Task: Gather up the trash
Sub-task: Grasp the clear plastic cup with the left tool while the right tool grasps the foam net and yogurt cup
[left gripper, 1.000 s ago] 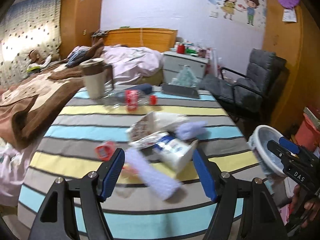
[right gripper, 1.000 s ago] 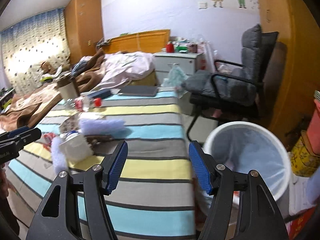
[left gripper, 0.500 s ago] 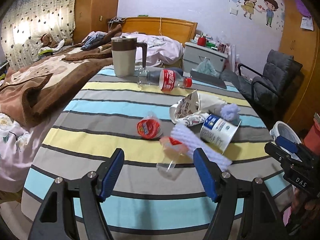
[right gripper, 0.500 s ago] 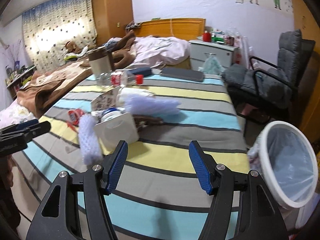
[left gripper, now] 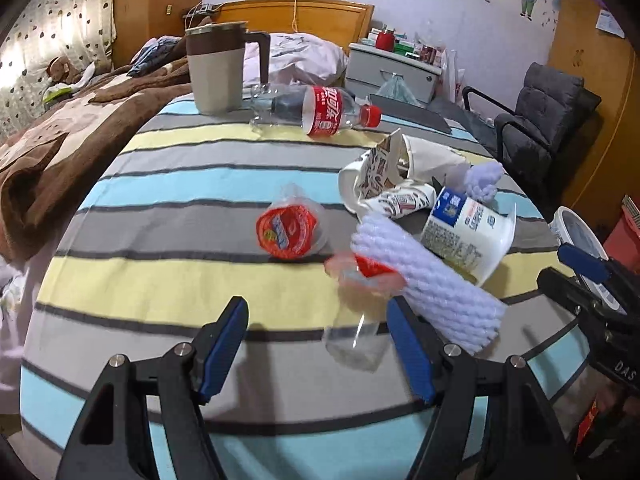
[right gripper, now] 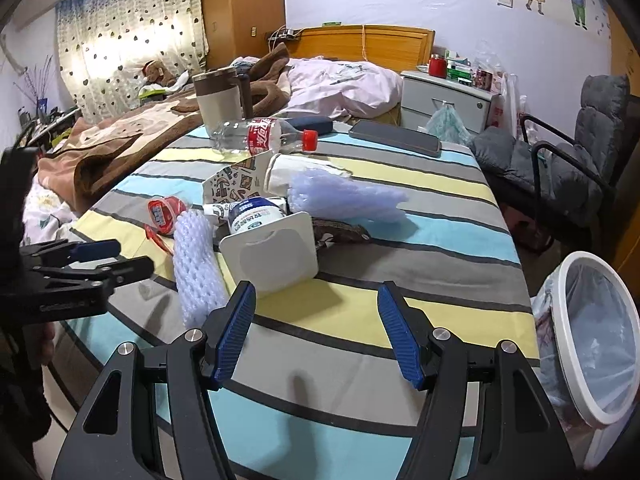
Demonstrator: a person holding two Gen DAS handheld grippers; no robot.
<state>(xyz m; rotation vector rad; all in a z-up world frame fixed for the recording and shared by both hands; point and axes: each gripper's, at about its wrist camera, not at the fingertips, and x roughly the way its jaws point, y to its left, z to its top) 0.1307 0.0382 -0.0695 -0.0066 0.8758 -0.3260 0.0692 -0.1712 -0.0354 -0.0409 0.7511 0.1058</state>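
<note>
Trash lies in a heap on the striped tablecloth [left gripper: 168,280]. It includes a white foam net sleeve [left gripper: 428,284], a yogurt tub [left gripper: 468,236], a torn paper bag [left gripper: 384,176], a red-lidded small cup [left gripper: 290,230] and a cola bottle [left gripper: 320,110]. My left gripper [left gripper: 316,320] is open just above the cloth; a clear plastic cup [left gripper: 356,340] lies by its right finger, untouched. My right gripper [right gripper: 316,308] is open too, a little short of the yogurt tub [right gripper: 272,248] and the foam sleeve [right gripper: 196,264]. The left gripper [right gripper: 92,264] shows at the left of the right wrist view.
A white bin with a liner [right gripper: 592,340] stands on the floor off the table's right edge. A beige mug [left gripper: 218,68] and a dark phone [right gripper: 394,142] sit at the far side. A grey chair [right gripper: 580,152] is beyond the bin, a bed behind the table.
Both grippers came lower and nearer the trash heap. The right wrist view swung left, away from the bin and onto the table. Both pairs of jaws stayed as wide as before.
</note>
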